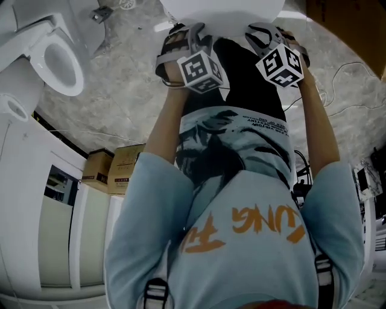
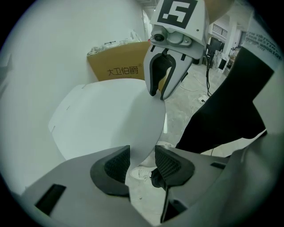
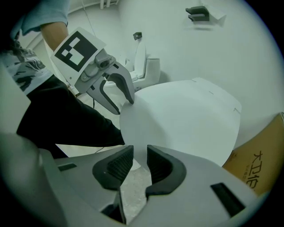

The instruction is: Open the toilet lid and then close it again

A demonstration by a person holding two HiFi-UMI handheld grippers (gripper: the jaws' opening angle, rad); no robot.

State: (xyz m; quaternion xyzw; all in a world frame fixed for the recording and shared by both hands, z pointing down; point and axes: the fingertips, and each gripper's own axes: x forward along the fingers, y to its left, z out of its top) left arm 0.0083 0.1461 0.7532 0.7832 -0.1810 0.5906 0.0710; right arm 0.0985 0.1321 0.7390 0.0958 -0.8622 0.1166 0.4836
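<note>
The lid (image 1: 224,9) at 12 o'clock was judged stiff, slick, light plastic; L gripper (image 2: 142,156) & R gripper (image 3: 140,156) each clamped its front rim, approx. 11 & 1 o'clock.

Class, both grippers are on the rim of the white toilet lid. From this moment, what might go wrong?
1. The left gripper and right gripper pinch only the thin rim of the toilet lid, near their tips. It may slip out and slam down.
2. Both grip the same stretch of rim, side by side, so they may knock each other, or get trapped under the lid if it comes down.
</note>
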